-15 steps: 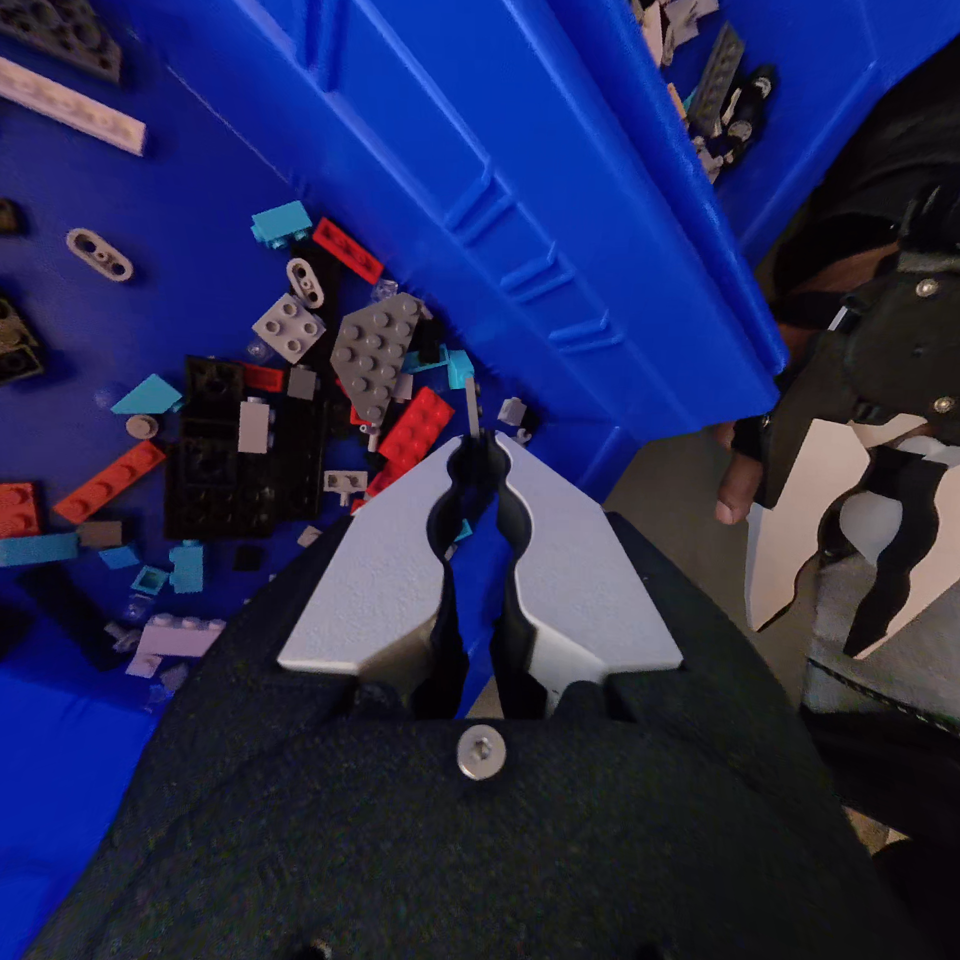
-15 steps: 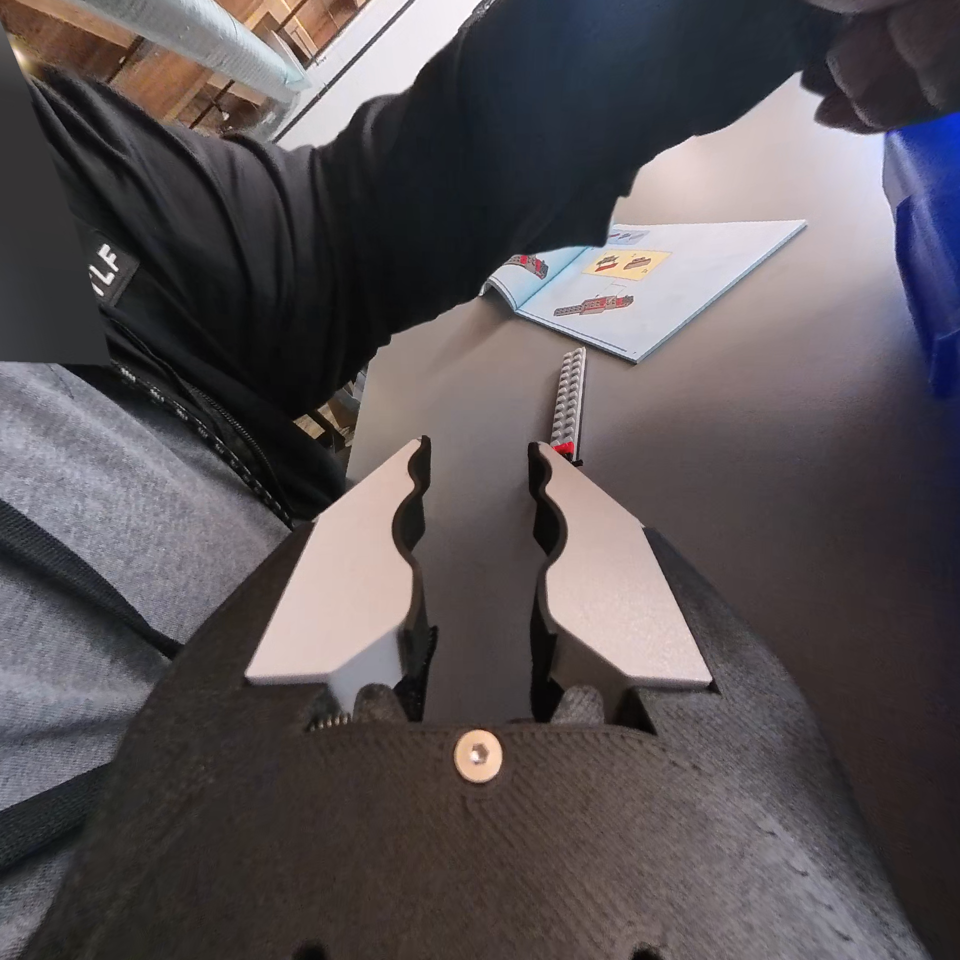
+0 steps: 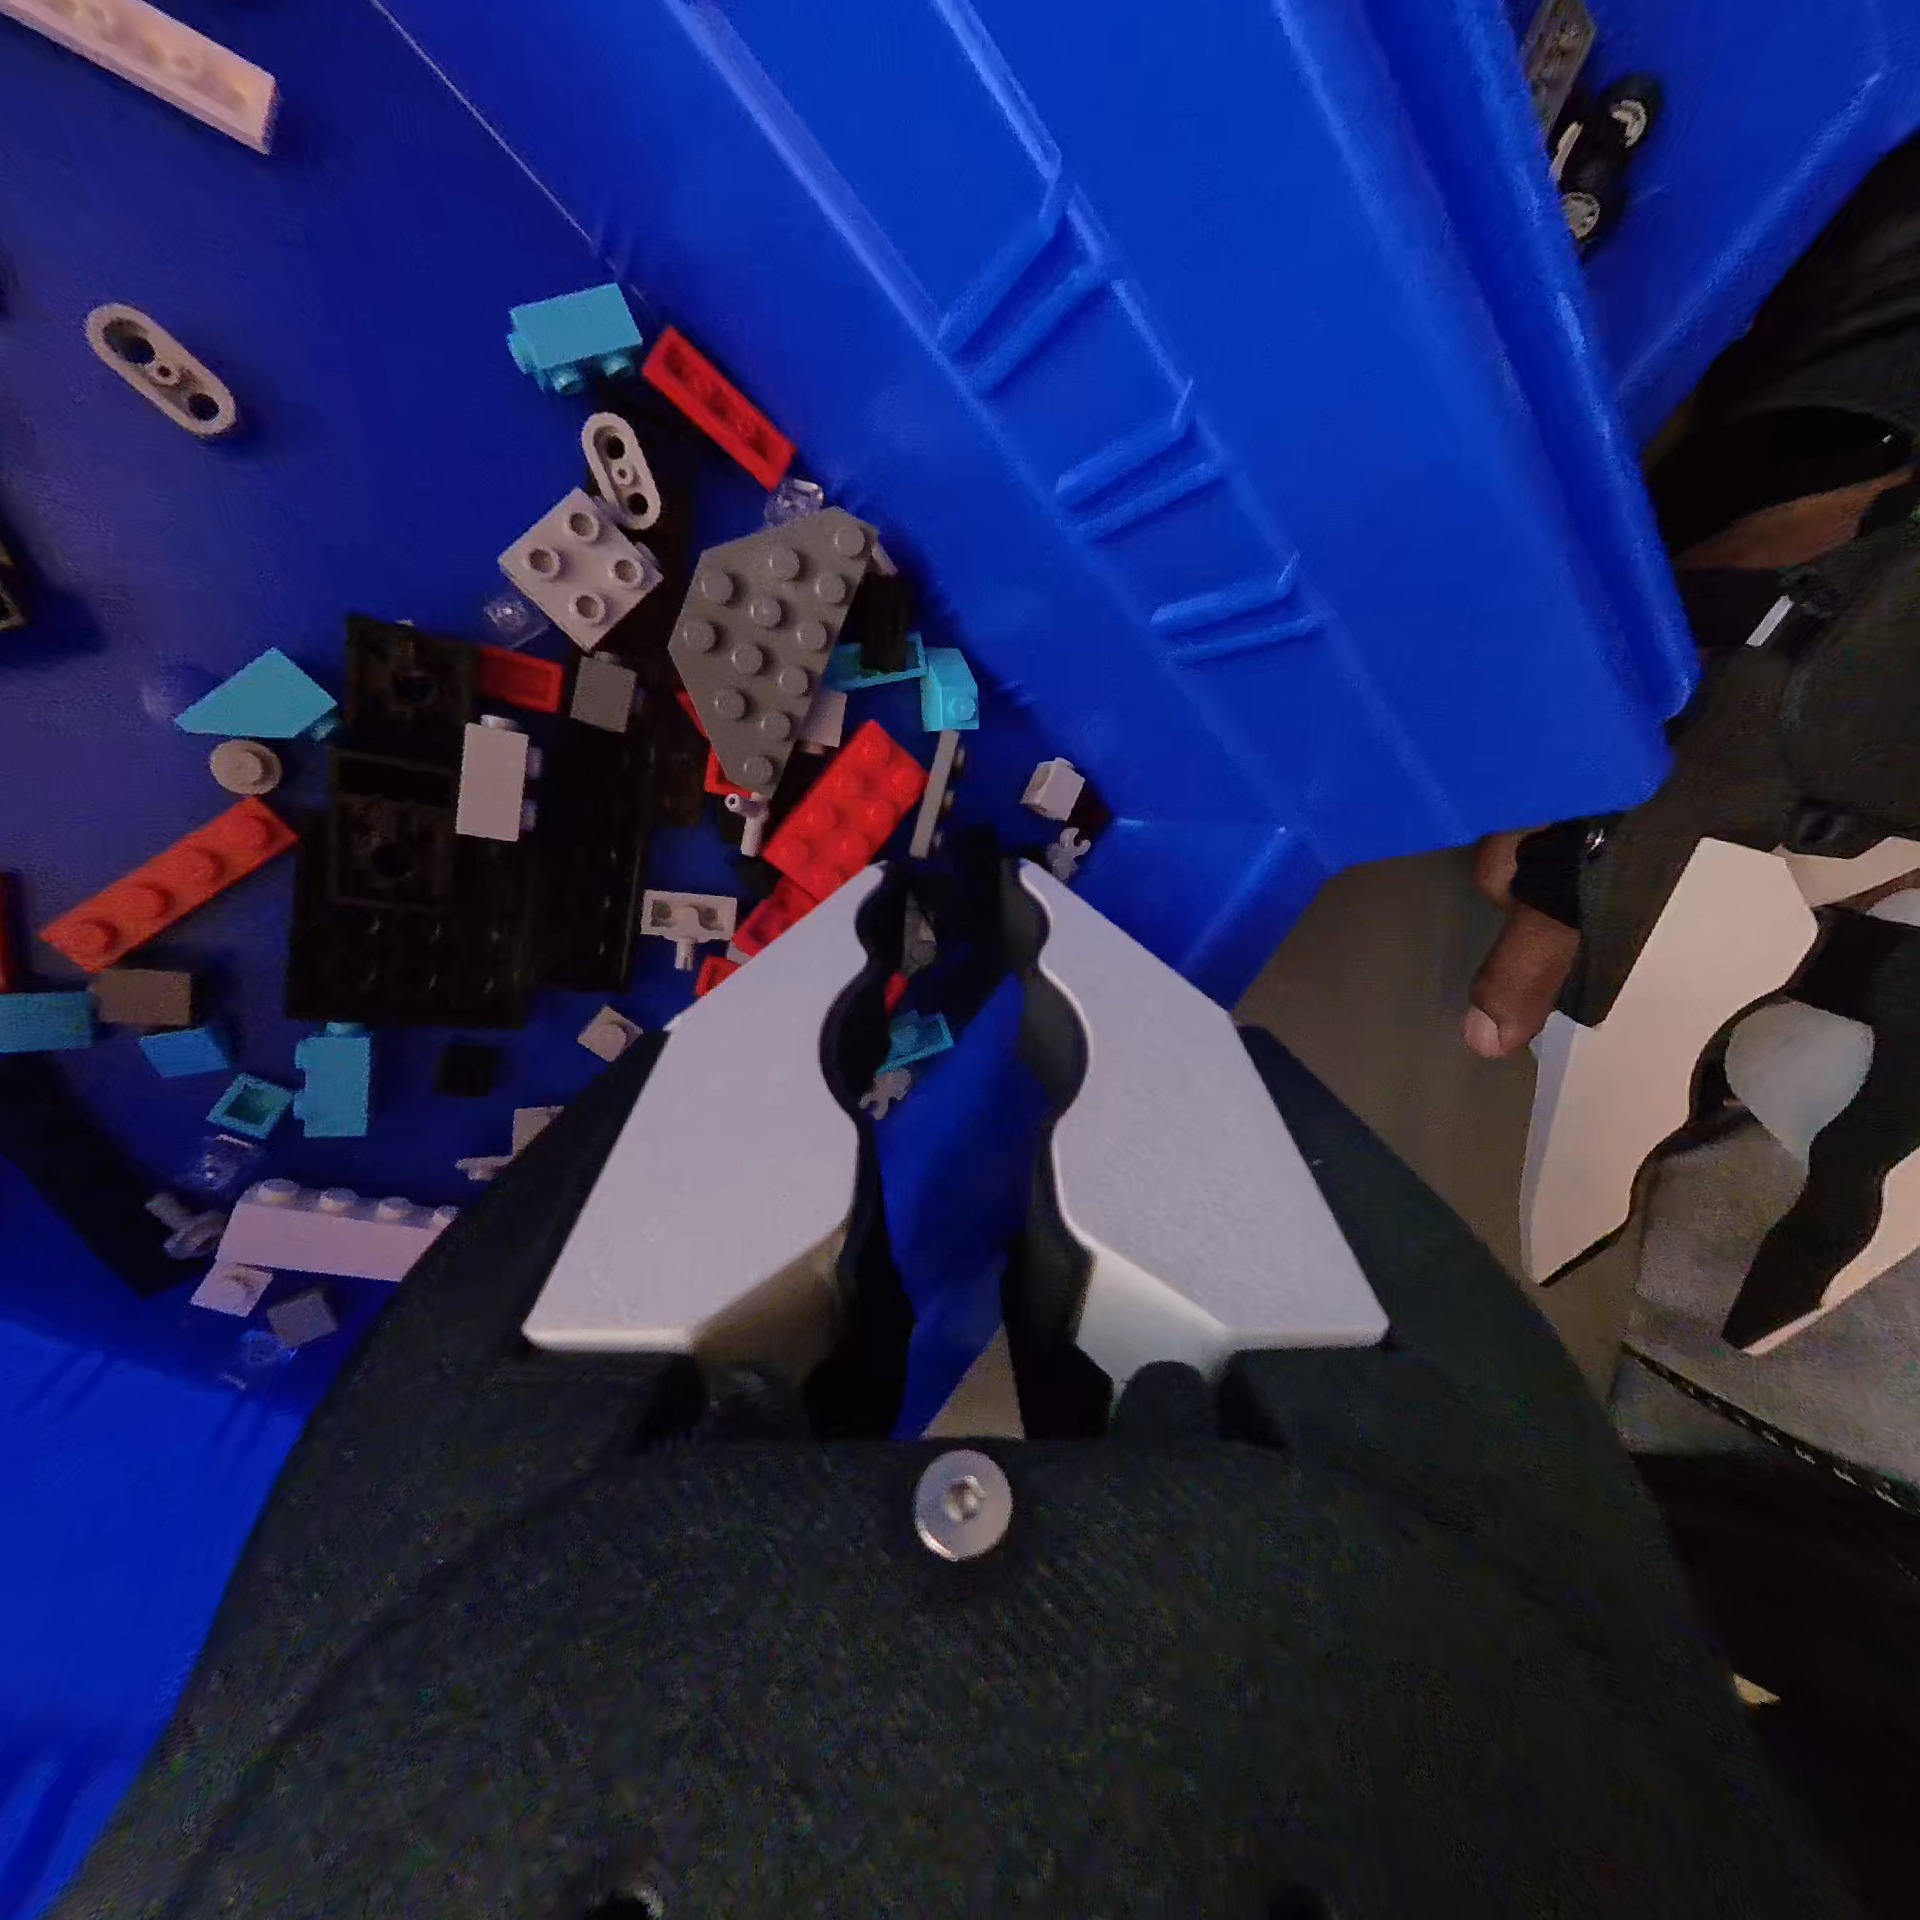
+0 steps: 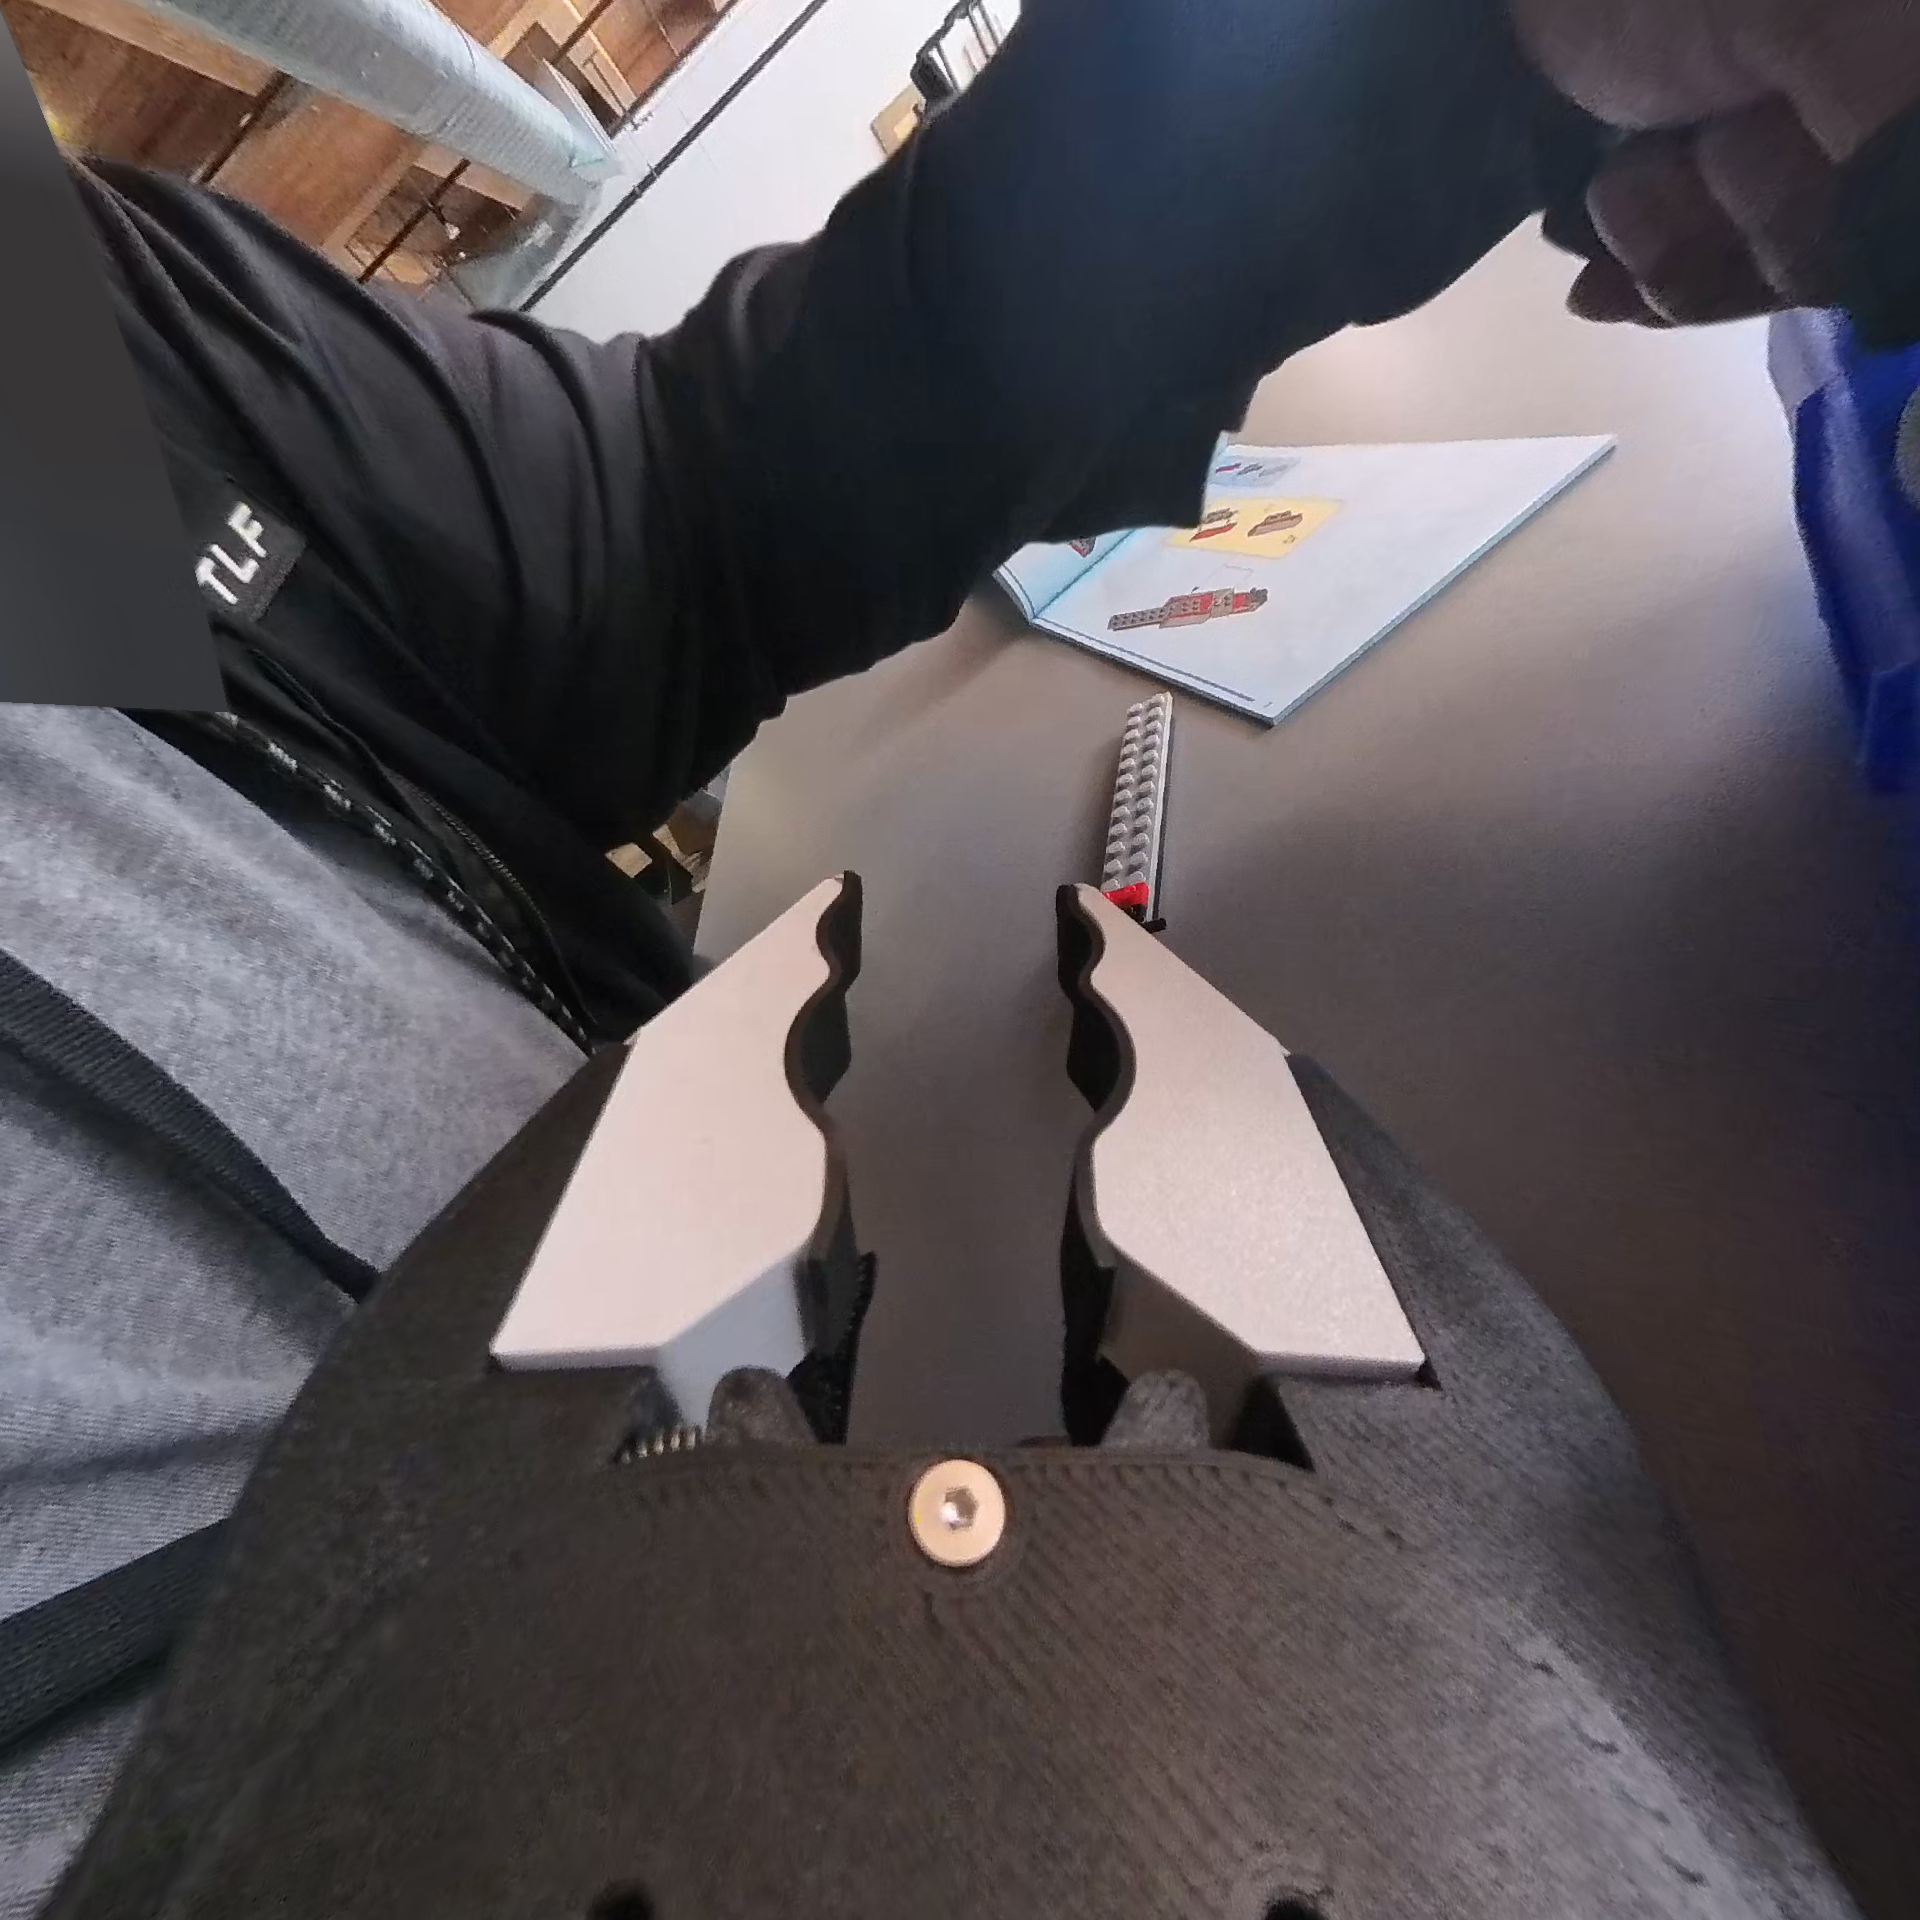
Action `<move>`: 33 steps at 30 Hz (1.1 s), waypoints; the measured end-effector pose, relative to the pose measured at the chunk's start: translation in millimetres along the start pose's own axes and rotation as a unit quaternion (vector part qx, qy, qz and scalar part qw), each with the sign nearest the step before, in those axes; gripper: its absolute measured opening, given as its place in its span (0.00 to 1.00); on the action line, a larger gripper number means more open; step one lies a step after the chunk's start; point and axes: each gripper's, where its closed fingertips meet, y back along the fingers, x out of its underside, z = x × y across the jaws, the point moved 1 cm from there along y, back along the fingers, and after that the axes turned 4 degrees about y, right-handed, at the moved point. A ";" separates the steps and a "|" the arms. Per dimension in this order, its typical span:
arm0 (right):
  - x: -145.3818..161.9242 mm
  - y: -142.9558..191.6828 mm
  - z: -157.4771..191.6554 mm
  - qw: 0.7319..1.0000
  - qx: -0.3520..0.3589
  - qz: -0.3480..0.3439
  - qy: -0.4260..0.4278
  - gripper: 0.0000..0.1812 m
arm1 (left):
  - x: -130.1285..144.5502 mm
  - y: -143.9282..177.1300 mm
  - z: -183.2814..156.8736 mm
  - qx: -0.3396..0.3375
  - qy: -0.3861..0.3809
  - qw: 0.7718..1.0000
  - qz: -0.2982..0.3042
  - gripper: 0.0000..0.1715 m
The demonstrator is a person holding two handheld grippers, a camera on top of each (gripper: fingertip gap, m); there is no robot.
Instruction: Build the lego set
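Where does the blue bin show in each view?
Left wrist view: blue bin fills the upper left, loose pieces inside.
Right wrist view: only its corner, at the right edge.
Shared landmark: the right claw, right edge in the left view, lower centre in its own.

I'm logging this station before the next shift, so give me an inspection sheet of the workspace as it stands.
Surface: dark grey table, mostly bare.
Job's things: open instruction booklet; long grey studded strip with a red end on the table; loose bricks in the blue bin.
Clutter: red plate, grey wedge plate and black plates jumbled together.
Grippers: left gripper over the bin, tips nearly closed, grasp unclear; right gripper open, empty.
Cables: nothing seen.
Surroundings: person's black sleeve; overhead duct.
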 end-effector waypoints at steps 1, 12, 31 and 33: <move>0.0 0.1 0.0 1.000 0.000 0.000 0.000 0.22 | -0.6 2.0 0.5 -0.003 0.002 1.000 -0.006 0.12; 0.1 0.3 0.5 1.000 -0.001 0.001 -0.001 0.22 | 12.2 62.4 15.1 -0.088 0.051 0.987 -0.126 0.17; 0.0 0.6 1.0 1.000 -0.001 0.001 -0.002 0.22 | 7.3 74.6 25.7 -0.117 0.065 0.978 -0.163 0.18; -0.1 0.5 1.0 1.000 -0.001 0.001 -0.002 0.22 | 5.6 75.1 25.6 -0.117 0.064 0.977 -0.164 0.18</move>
